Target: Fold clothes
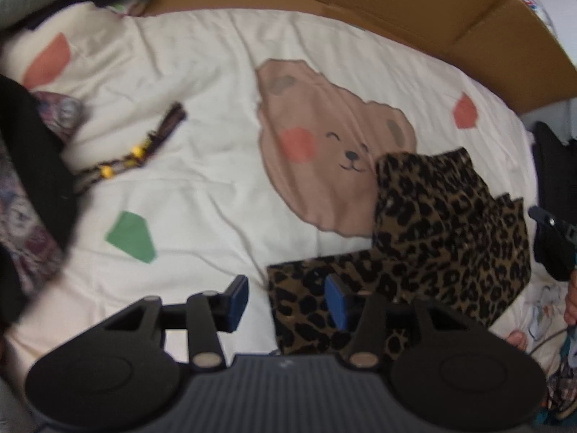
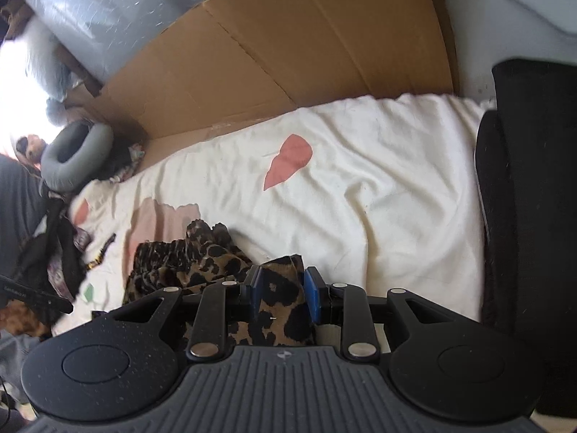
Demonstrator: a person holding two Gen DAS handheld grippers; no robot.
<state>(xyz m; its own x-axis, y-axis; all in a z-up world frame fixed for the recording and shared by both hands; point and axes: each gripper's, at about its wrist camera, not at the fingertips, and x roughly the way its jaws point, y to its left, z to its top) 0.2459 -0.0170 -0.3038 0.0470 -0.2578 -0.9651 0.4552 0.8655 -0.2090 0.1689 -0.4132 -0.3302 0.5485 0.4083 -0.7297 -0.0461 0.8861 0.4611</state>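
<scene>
Holding a bunched corner of the leopard-print garment [image 2: 274, 299] in my right gripper [image 2: 283, 297], jaws clenched on the fabric, blue pads on both sides of the fold. My left gripper [image 1: 285, 301] is released: jaws apart, nothing pinched, one pad over bare bedspread [image 1: 202, 195] and the other over the near edge of the garment.

The garment lies at the near edge of the bed, toward its right side, partly folded into a rumpled stack, with its far end overlapping the bear print [image 1: 324, 144]. The part in my right jaws stands up above the rest.

Farther out: a beaded strap [image 1: 133, 155] lies well apart on the left of the bed, beside a pile of dark and patterned clothes [image 1: 29, 195] at the left edge. A cardboard sheet [image 1: 396, 3] runs along the far edge. A grey neck pillow [image 2: 75, 158] sits in the far left corner.

Risks, as I judge them: only one corner is held, so lifting further would drag the stack open and undo the fold. The fabric is thick in my right jaws, so layers could slip out unevenly. My left jaws straddle the garment's edge, so closing here might catch the bedspread as well.
</scene>
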